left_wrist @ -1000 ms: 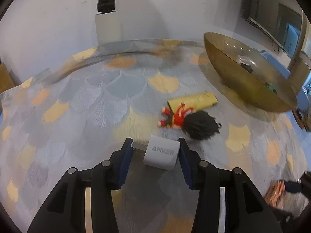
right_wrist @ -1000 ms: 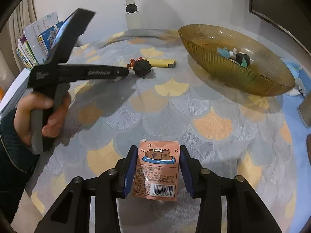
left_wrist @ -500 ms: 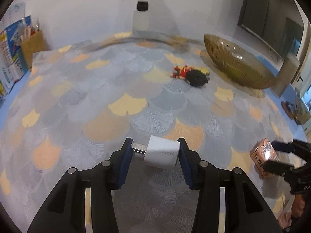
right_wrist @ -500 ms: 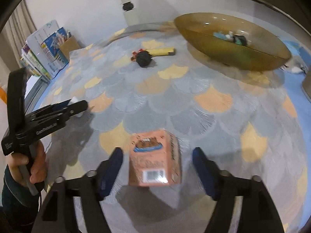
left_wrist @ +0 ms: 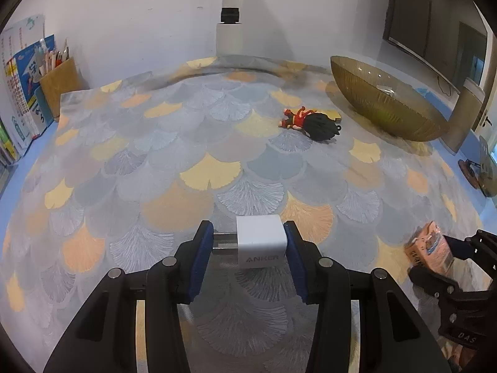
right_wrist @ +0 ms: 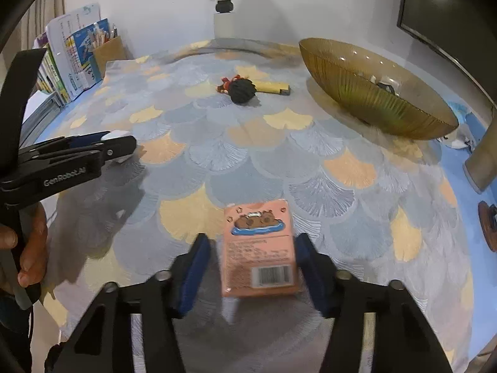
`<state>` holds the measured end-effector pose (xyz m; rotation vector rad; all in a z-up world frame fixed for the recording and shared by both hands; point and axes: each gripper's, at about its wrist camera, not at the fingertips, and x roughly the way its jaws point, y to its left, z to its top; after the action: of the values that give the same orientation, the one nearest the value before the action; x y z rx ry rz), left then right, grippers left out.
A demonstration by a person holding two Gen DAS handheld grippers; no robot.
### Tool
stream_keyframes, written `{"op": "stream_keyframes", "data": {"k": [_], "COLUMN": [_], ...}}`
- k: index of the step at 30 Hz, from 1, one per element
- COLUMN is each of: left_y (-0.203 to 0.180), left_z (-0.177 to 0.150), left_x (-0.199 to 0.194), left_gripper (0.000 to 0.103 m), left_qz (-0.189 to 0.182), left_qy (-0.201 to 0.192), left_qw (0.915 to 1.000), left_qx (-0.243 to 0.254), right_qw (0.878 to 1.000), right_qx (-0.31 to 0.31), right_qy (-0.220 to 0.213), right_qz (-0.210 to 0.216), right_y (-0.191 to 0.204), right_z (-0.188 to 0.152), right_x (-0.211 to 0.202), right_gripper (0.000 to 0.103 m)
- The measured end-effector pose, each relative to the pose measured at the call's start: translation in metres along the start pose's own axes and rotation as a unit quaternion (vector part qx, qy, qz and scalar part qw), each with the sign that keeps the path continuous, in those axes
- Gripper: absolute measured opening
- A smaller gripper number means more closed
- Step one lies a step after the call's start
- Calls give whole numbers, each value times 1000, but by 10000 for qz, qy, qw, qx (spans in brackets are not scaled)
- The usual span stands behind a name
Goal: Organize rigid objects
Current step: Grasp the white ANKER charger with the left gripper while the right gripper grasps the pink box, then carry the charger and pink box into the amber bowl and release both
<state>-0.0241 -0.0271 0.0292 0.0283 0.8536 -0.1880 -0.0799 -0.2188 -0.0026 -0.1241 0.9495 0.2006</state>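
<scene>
My left gripper (left_wrist: 247, 244) is shut on a white Anker charger (left_wrist: 260, 241), its prongs against the left pad, low over the patterned cloth. My right gripper (right_wrist: 252, 259) is open; a pink carton with a bear picture (right_wrist: 259, 248) lies on the cloth between its pads, with gaps on both sides. The carton also shows in the left wrist view (left_wrist: 427, 247). A black-haired figurine in red (right_wrist: 239, 88) and a yellow bar (right_wrist: 273, 86) lie mid-table. A gold ribbed bowl (right_wrist: 369, 93) holding small items stands at the far right.
Books and a brown pen holder (right_wrist: 107, 51) stand at the far left edge. A white post with a black clamp (right_wrist: 224, 6) rises at the back. A brown round object (right_wrist: 487, 225) sits at the right edge.
My right gripper has opened and let go of the pink carton, which now rests on the cloth. My left gripper has pulled back from the figurine, still holding the charger.
</scene>
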Motion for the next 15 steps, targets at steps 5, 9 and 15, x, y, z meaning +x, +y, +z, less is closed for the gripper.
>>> {"op": "stream_keyframes", "data": {"k": [5,9,15], "left_y": [0,-2,-4], "left_z": [-1,-1,4], "left_x": [1,1,-4], "left_gripper": [43,43,43], "left_qz": [9,48,27], "left_qy": [17,28,-74], "left_qw": [10000,10000,9999], "left_qx": [-5,28,66], "right_qw": [9996,9957,9928], "right_qx": [-268,-319,-179], "right_qy": [-60,-16,-356], "right_qz": [103,869,1125], "right_y": [16,32,22], "right_z": [-2,-6,6], "right_x": [-4,-11,-38], "right_gripper": [40,40,40]}}
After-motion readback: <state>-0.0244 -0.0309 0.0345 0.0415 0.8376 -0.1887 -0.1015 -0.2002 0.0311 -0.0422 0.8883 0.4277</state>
